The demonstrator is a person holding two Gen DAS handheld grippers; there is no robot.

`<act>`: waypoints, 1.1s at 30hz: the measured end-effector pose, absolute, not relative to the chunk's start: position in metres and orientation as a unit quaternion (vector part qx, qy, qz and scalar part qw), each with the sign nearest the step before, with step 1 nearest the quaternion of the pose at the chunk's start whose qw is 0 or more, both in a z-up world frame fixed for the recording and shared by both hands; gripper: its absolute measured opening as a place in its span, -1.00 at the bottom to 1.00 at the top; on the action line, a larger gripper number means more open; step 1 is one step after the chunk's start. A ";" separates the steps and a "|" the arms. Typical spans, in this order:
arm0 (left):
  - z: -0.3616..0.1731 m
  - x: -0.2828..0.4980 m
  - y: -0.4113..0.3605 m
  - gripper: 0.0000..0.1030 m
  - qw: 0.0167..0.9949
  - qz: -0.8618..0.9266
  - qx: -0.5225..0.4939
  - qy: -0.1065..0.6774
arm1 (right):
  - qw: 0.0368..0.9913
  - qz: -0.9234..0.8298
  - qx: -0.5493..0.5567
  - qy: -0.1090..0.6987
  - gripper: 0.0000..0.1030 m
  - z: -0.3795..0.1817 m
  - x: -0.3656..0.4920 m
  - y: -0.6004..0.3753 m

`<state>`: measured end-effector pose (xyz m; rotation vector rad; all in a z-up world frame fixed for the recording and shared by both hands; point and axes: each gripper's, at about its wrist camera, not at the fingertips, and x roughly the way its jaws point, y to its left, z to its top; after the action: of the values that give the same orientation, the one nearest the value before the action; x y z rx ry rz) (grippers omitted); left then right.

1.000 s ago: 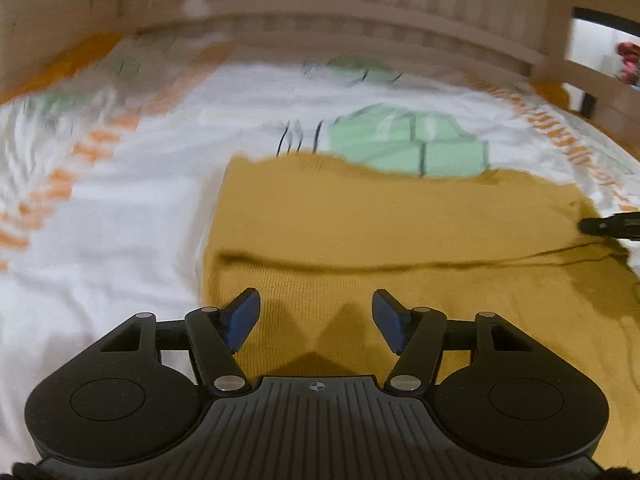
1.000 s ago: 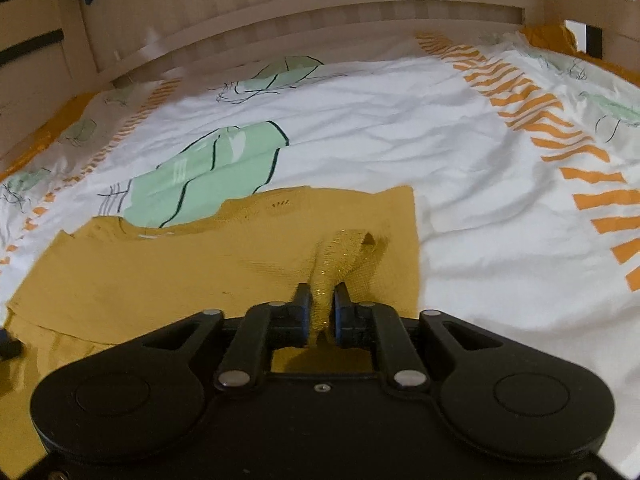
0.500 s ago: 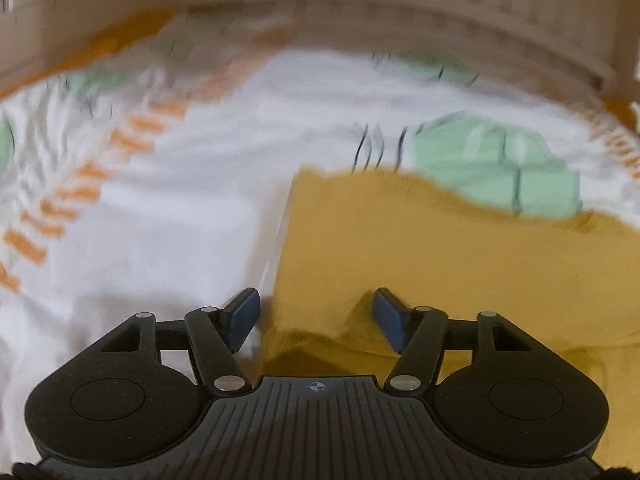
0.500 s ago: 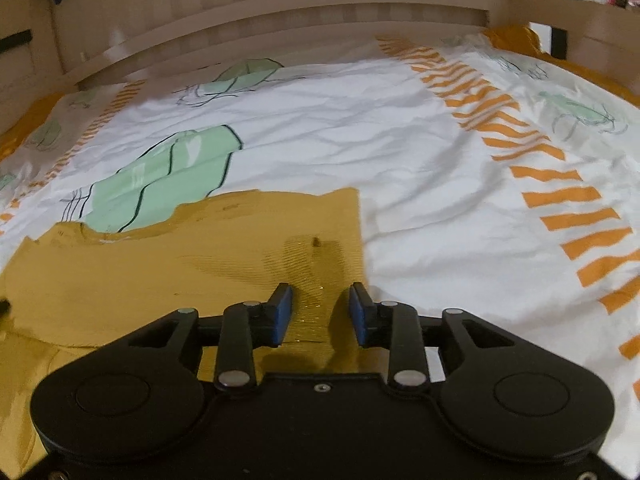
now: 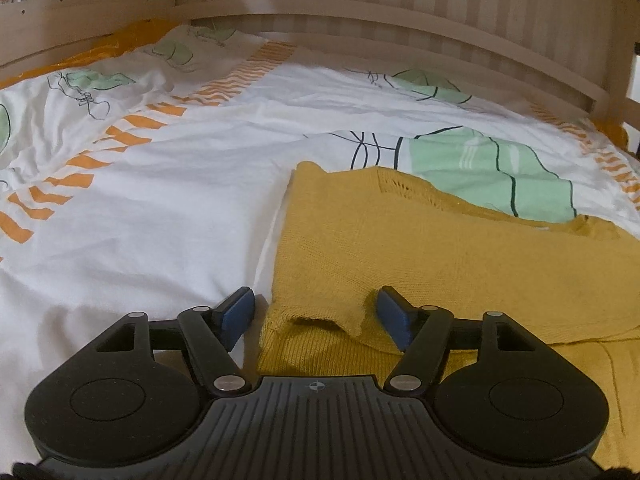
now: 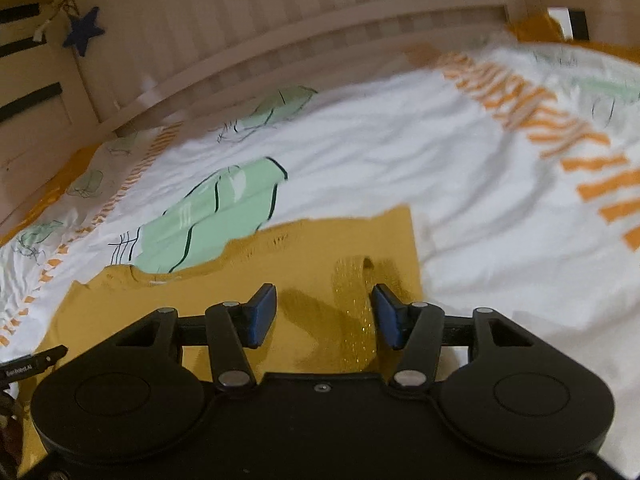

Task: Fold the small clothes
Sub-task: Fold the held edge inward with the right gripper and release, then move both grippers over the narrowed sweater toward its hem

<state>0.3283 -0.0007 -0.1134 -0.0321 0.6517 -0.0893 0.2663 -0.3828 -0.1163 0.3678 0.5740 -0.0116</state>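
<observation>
Left wrist: left claw (image 5: 316, 316) gapes over yellow garment (image 5: 460, 256); right claw (image 6: 324, 314) likewise spread.

A: What does the left wrist camera show?

B: The left gripper (image 5: 316, 318) with its blue-padded fingers (image 5: 236, 312) spread wide, nothing clamped between them. A folded corner of the mustard knit garment (image 5: 460, 264) lies in the gap, with one pad over white sheet and the other over the knit.

A: And the garment itself?

B: It lies flat on the bed, spreading right and toward the camera; its near layer laps over another beneath. The far edge crosses a green print on the white sheet (image 5: 160, 220).

A: Anything else?

B: Orange dashes run along the sheet's left side, and a wooden slatted bed rail (image 5: 400, 12) curves behind.
</observation>
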 end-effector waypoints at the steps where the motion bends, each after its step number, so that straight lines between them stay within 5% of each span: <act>1: -0.114 0.328 -0.001 0.31 0.947 -0.044 -0.015 0.319 | 0.942 -0.004 0.190 0.278 0.17 -0.117 0.266 -0.385; 3: -0.114 0.329 -0.001 0.32 0.947 -0.043 -0.015 0.319 | 0.944 0.005 0.196 0.264 0.06 -0.115 0.264 -0.386; 6: -0.115 0.328 0.000 0.32 0.947 -0.044 -0.016 0.318 | 0.964 0.034 0.135 0.228 -0.61 -0.103 0.256 -0.370; 10: -0.115 0.329 0.000 0.32 0.947 -0.044 -0.017 0.318 | 0.975 0.032 0.060 0.211 -0.69 -0.093 0.251 -0.346; 17: -0.115 0.329 0.001 0.32 0.947 -0.044 -0.017 0.319 | 0.945 -0.091 0.160 0.269 -0.58 -0.114 0.258 -0.396; 21: -0.115 0.330 0.000 0.32 0.946 -0.043 -0.016 0.320 | 0.952 -0.088 0.151 0.251 0.11 -0.105 0.248 -0.398; 25: -0.114 0.330 0.001 0.32 0.945 -0.043 -0.015 0.323 | 0.961 -0.060 0.133 0.235 0.34 -0.092 0.238 -0.387; 27: -0.112 0.332 0.001 0.32 0.943 -0.043 -0.015 0.329 | 0.963 -0.042 0.129 0.233 0.79 -0.086 0.231 -0.381; 29: -0.108 0.333 0.003 0.32 0.940 -0.047 -0.016 0.338 | 0.963 -0.020 0.136 0.230 0.98 -0.079 0.219 -0.376; 33: -0.089 0.321 0.008 0.31 0.930 -0.040 -0.015 0.365 | 0.968 -0.009 0.119 0.222 0.99 -0.058 0.194 -0.362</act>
<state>0.3213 0.0081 -0.0889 -0.0302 0.7484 -0.0829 0.1944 -0.3623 -0.0580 0.2411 0.4487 -0.0185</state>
